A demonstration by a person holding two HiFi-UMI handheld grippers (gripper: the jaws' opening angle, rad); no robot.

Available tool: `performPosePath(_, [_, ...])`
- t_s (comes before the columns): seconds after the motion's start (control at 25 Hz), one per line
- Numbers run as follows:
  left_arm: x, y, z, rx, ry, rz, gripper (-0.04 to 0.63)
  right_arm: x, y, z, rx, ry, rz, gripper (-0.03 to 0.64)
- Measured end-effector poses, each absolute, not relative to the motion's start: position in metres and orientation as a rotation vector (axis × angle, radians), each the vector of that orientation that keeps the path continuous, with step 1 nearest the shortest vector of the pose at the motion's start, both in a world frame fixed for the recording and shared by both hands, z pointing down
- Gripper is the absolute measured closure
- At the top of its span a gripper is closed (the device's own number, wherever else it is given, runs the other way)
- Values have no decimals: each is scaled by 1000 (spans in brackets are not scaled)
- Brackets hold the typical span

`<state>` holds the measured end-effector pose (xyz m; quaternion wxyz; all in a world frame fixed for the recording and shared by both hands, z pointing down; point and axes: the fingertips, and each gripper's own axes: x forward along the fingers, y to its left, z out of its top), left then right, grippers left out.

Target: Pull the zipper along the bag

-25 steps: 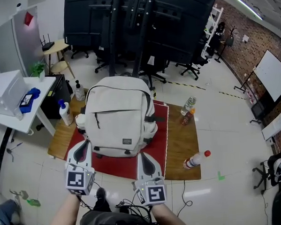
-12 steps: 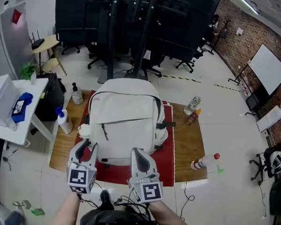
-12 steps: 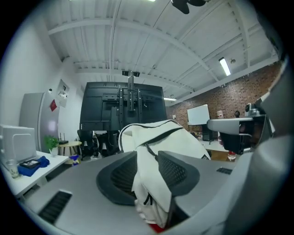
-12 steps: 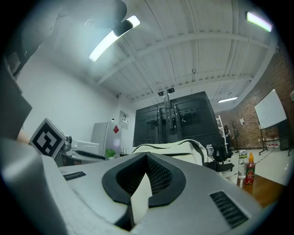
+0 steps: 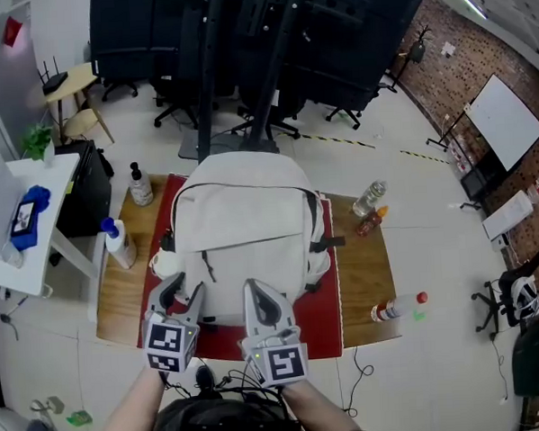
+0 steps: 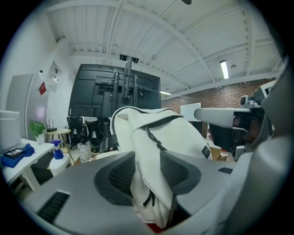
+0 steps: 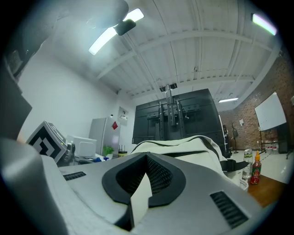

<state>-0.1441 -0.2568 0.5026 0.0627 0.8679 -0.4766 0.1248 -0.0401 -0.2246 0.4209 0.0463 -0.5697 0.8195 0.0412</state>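
A cream backpack [image 5: 243, 229] lies on a red mat [image 5: 325, 329] on a low wooden table [image 5: 362, 268]. A dark zipper line [image 5: 241, 188] curves round its upper part, and a short pocket zipper [image 5: 206, 267] runs down its left front. My left gripper [image 5: 185, 294] is at the bag's near left corner and its jaws are opening. In the left gripper view [image 6: 147, 170] a fold of bag fabric with a black pull cord [image 6: 148, 198] lies between the pads. My right gripper [image 5: 255, 290] is shut, its tip over the bag's near edge, with the bag ahead in the right gripper view [image 7: 147, 158].
A spray bottle [image 5: 116, 243] and a pump bottle [image 5: 140, 183] stand at the table's left. Two small bottles [image 5: 370, 200] stand at the right and a red-capped bottle [image 5: 396, 307] lies near the right corner. A white side table [image 5: 18, 223] is at the left. Black stands and chairs [image 5: 244, 67] are behind.
Both grippers have moved forward onto the bag's near edge. The left jaws went from nearly shut to spread around the bag's corner. The right stays shut.
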Motion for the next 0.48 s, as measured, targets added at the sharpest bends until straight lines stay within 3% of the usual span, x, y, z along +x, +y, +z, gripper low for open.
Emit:
performPosePath(0.28, [-140,-269,502,2635,-1330,309,375,-62,-235,427,-1743,2541,87,601])
performPosePath(0.48, [-144,-266,498,2662,-1224,234,522,-72,-242,437,-1753,2561,85,601])
